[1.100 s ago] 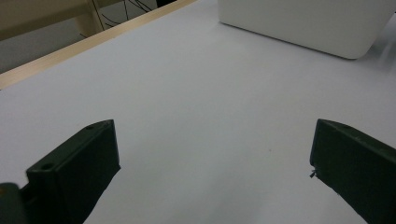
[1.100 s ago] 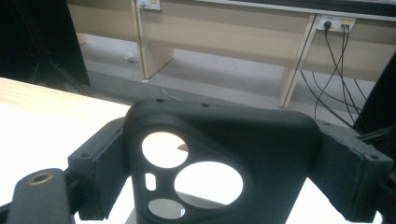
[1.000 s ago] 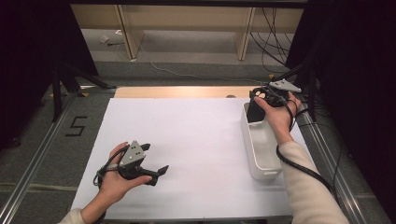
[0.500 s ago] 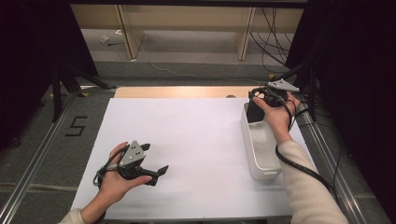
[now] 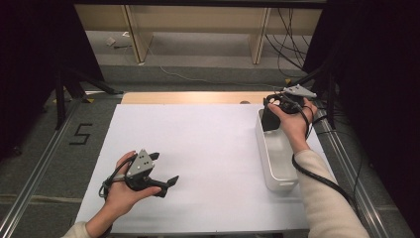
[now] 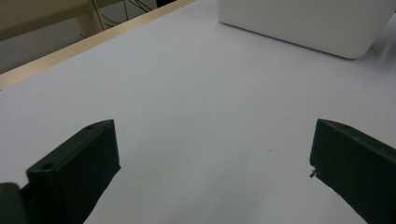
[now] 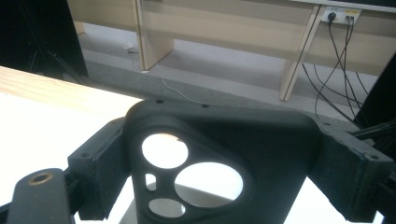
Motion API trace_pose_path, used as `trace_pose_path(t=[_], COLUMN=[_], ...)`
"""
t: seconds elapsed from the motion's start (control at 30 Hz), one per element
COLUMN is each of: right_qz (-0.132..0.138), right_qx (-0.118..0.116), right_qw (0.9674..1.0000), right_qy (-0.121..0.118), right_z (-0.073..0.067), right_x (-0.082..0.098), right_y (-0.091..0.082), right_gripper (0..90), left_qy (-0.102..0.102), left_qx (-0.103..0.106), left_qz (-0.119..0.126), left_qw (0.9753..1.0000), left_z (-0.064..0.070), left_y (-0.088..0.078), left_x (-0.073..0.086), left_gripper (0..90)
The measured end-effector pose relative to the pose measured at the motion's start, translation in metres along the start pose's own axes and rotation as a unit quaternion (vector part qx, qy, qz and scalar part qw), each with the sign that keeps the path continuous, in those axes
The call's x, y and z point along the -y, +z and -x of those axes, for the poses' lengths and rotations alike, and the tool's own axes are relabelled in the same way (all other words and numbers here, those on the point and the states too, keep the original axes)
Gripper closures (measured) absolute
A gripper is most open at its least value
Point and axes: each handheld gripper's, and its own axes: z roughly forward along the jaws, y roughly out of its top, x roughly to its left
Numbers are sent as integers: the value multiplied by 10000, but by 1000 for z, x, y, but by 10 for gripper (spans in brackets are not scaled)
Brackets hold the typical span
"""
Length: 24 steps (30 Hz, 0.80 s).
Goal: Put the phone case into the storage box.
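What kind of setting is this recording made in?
Probably a lab or workshop data-collection station: a white-covered table with a floor marking "5" beside it, loose cables along the back, and black curtains at the sides.

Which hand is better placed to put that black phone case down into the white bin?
The right. The right gripper already has the black phone case clamped between its jaws, over the far end of the white bin. The left gripper rests open on the white sheet, well away from the bin.
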Motion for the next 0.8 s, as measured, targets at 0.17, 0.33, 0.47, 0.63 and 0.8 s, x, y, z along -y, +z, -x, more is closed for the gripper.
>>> trace_pose_path(t=[0.17,0.33,0.47,0.63,0.8], right_qz=[-32,-51,-80,-119,-149], right_qx=[-7,-17,-9,-21,-34], right_qw=[10000,10000,10000,9999,9999], right_qy=[24,-13,-38,-78,-78], right_z=[0,0,-1,-3,-3], right_x=[1,1,2,2,2], right_y=[0,1,2,5,6], right_gripper=[146,146,146,145,145], left_qy=[8,8,11,-1,4], left_qx=[7,8,8,10,12], left_qz=[-6,-14,-15,-11,-10], left_qw=[10000,10000,10000,10000,10000], left_z=[0,0,0,0,0], left_y=[0,0,0,0,0], left_x=[0,0,0,0,0], left_gripper=[10,10,10,10,10])
